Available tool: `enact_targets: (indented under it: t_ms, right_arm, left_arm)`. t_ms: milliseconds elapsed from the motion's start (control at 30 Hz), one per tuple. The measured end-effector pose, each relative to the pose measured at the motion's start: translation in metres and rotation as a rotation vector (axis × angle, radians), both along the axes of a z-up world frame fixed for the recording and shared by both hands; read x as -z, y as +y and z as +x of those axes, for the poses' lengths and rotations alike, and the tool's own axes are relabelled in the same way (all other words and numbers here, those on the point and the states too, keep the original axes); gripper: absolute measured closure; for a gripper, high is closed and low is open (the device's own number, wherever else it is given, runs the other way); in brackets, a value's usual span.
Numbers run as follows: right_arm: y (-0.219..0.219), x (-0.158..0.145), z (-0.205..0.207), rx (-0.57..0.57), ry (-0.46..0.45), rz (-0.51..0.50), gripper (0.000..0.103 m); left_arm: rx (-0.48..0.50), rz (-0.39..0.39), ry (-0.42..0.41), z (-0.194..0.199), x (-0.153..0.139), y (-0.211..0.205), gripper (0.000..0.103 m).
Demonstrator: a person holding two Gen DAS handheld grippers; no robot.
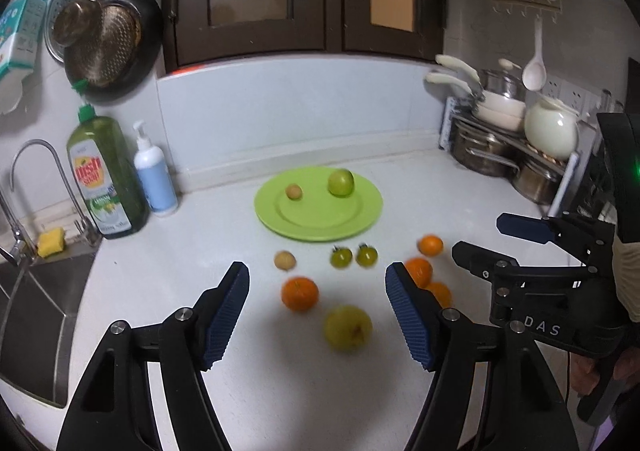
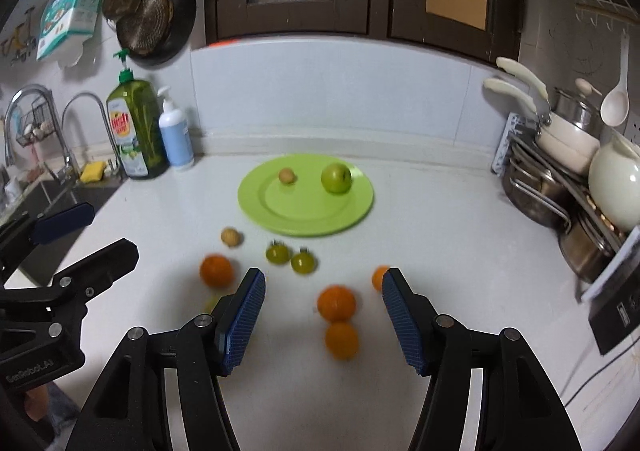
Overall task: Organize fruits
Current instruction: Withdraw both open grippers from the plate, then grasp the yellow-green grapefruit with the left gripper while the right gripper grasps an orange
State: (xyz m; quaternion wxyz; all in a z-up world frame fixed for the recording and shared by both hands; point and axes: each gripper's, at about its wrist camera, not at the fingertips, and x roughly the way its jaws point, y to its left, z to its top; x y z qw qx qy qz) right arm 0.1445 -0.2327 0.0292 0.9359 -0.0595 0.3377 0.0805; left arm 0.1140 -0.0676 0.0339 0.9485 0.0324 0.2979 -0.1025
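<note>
A green plate (image 1: 280, 219) (image 2: 260, 207) on the white counter holds a green apple (image 1: 341, 182) (image 2: 336, 178) and a small tan fruit (image 1: 294, 192) (image 2: 287, 175). In front of it lie another tan fruit (image 1: 285, 260) (image 2: 231, 237), two green tomatoes (image 1: 341, 256) (image 2: 278, 253), several oranges (image 1: 299, 293) (image 2: 336, 303) and a yellow-green apple (image 1: 347, 327). My left gripper (image 1: 318, 279) is open above the orange and yellow apple. My right gripper (image 2: 323, 287) is open above two oranges; it also shows in the left wrist view (image 1: 476, 239).
A sink (image 1: 32, 311) with tap lies at the left, with a dish soap bottle (image 1: 105, 175), a pump bottle (image 1: 155, 179) and a yellow sponge (image 1: 51, 242). A rack of pots and a white jug (image 1: 551, 129) stand at the right. Pans hang on the wall.
</note>
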Motion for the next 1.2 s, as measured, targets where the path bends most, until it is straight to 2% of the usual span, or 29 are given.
enact_targets:
  t_ms: [133,333,567,867,1200]
  right_arm:
    - [-0.004,0.022,-0.008,-0.001,0.059,-0.022,0.041]
    - [-0.013,0.05,-0.014,0.019,0.135,-0.022,0.041]
    - [-0.019,0.073,-0.016,0.036,0.176,-0.038,0.041]
    - [-0.024,0.084,0.009,0.031,0.207,-0.047,0.042]
    - [-0.025,0.092,0.031,0.014,0.239,-0.046,0.046]
  left_arm:
    - [0.003,-0.018,0.059,-0.002,0.019,-0.001,0.033]
    - [0.016,-0.002,0.093,-0.012,0.045,-0.007,0.033]
    - [0.036,0.014,0.133,-0.002,0.07,-0.013,0.033]
    - [0.081,0.055,0.144,0.025,0.077,-0.021,0.033]
    - [0.113,0.008,0.239,0.05,0.095,-0.024,0.036]
